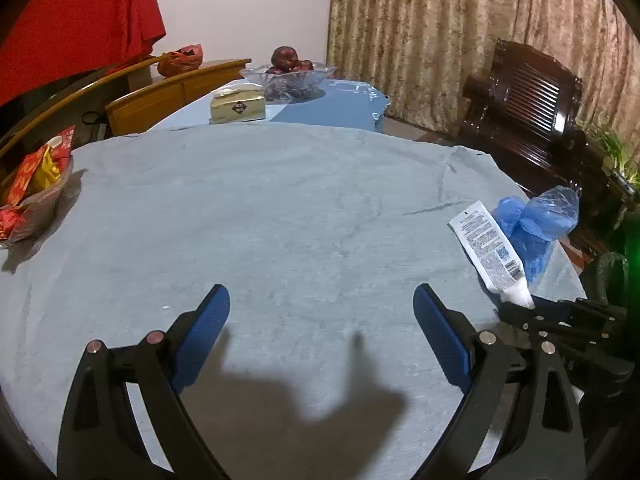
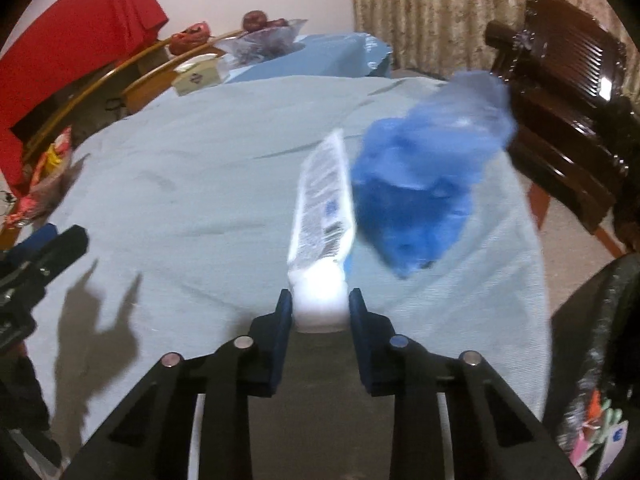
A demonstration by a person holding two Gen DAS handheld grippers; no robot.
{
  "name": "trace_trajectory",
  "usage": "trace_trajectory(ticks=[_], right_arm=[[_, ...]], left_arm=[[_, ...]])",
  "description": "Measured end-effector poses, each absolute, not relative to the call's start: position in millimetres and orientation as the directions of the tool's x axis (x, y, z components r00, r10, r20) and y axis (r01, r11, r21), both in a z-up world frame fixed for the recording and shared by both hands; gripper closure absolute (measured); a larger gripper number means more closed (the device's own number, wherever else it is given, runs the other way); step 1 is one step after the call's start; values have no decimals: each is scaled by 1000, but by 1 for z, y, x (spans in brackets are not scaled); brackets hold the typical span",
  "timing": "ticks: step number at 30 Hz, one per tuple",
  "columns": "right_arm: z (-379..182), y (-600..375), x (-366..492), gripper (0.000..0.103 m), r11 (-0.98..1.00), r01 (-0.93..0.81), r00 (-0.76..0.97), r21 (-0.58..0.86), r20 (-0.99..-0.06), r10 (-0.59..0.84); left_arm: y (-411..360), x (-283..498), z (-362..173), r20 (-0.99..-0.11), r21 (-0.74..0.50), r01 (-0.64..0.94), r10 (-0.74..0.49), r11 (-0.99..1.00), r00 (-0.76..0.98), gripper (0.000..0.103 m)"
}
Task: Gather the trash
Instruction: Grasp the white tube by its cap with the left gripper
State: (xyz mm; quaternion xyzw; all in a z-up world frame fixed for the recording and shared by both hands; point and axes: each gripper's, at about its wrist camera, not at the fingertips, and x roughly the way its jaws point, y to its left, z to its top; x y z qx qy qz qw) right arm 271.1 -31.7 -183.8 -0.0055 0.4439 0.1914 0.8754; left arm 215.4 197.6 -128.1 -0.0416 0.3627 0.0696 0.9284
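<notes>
A white squeeze tube (image 2: 322, 216) with printed text is held by its cap end between the blue pads of my right gripper (image 2: 319, 302), which is shut on it. The tube also shows in the left wrist view (image 1: 486, 250), at the table's right side, with the right gripper (image 1: 520, 308) at its cap. A crumpled blue plastic bag (image 2: 424, 184) lies just right of the tube; it also shows in the left wrist view (image 1: 534, 224). My left gripper (image 1: 320, 300) is open and empty over the grey cloth.
The table (image 1: 280, 220) wears a grey-blue cloth. A basket of red snack packets (image 1: 32, 192) sits at its left edge. A tissue box (image 1: 237, 107) and a glass fruit bowl (image 1: 288, 74) stand at the back. A dark wooden chair (image 1: 532, 112) is on the right.
</notes>
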Motion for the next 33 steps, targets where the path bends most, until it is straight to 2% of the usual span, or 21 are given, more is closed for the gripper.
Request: trace_trajectory(ticks=[1,4,6,9,18,27,33], right_arm=[[-183,-26,270,74,922,-353,531,157,-778,336],[-180,-24,271,66,919,-359,520,162,-783,341],[-175,-28,269,52,926,-352,534,138,-783,320],[-166,-47,265,46,940,-319,560,118,-777,287],[-147,-112,252,45,978,-188,629,93,-753,193],[-137,-138,258,45,986,-156,682,56,-716,149],[-135,-145,263,45,982,-170,694,86,-697,181]], left_arm=[[198,214,-128,-679,-26,-163,102,986,727,13],[202,214,-127,-680,-26,-172,109,985,725,13],[202,216,-126,-680,-31,-173,107,984,725,13],[195,219,-126,-680,-38,-158,90,987,727,13],[137,236,-130,-681,-60,-42,-10,997,732,13],[80,254,-143,-702,-57,40,-68,998,709,13],[59,265,-160,-738,-50,54,-73,997,671,23]])
